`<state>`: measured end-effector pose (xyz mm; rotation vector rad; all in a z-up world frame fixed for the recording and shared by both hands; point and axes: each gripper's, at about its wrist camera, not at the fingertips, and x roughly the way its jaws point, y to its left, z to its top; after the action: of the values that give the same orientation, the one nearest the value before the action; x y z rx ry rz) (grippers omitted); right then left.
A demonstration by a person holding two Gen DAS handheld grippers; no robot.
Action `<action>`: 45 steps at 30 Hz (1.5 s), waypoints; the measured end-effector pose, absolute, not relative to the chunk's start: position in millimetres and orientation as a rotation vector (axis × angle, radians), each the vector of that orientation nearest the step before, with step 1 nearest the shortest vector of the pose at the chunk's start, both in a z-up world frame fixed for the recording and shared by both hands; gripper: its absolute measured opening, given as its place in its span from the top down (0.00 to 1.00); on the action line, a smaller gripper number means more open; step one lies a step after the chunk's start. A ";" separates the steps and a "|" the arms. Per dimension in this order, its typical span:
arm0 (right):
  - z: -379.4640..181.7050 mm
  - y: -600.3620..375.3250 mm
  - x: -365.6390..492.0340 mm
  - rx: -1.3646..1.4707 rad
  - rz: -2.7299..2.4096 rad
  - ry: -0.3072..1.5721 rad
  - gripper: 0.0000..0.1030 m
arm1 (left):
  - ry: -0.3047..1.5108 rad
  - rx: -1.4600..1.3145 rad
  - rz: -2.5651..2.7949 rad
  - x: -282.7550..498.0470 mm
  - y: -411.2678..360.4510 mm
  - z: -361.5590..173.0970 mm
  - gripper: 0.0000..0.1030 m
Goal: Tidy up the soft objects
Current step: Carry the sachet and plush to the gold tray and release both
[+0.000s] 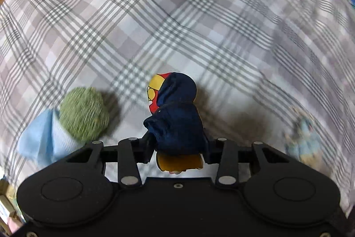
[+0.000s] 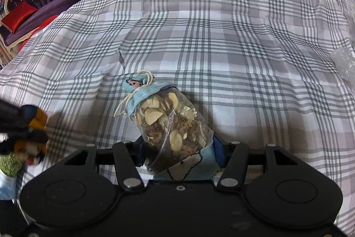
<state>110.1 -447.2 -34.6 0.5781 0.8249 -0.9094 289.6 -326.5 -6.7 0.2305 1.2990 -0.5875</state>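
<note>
The left gripper [image 1: 177, 143] is clamped on a small plush doll in a navy blue hooded top [image 1: 177, 117], its red-and-yellow face turned toward the left of the left wrist view and its orange feet hanging below the jaws. Just left of the gripper, a fuzzy green plush ball [image 1: 84, 113] lies against a light blue cloth [image 1: 40, 139] on the grey-and-white plaid bedspread [image 1: 199, 21]. The right gripper [image 2: 179, 148] grips a light blue knitted drawstring pouch with a clear window showing dried slices [image 2: 170, 123]; its corded neck points away from the gripper, resting on the spread. Ahead of both grippers the bedspread stretches bare and wide. A purple sofa with a red cushion [image 2: 26, 14] stands beyond the bed's left edge, and crumpled clear plastic [image 2: 345, 63] lies near the right edge
</note>
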 end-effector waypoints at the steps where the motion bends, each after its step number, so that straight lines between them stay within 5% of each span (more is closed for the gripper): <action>1: -34.3 -447.4 109.3 0.581 -0.908 0.821 0.45 | 1.299 0.230 -0.601 282.4 -319.2 0.1 0.60; 11: -8.3 -439.6 85.6 0.553 -0.920 0.675 0.45 | 1.279 0.237 -0.674 211.8 -218.0 62.4 0.60; 24: 72.1 -395.3 -0.2 0.394 -0.801 0.658 0.45 | 1.255 0.172 -0.525 155.9 -72.4 69.0 0.59; 33: 96.9 -322.0 -41.0 0.340 -0.518 0.776 0.45 | 1.268 0.063 -0.430 145.6 0.9 54.4 0.59; 45: 54.1 -195.5 5.5 0.332 -0.132 0.995 0.45 | 1.265 -0.072 -0.282 186.8 71.0 38.5 0.59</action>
<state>5.5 -195.5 54.1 0.3324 0.9948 -0.1315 186.8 71.0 38.5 -0.0716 1.2649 -0.2823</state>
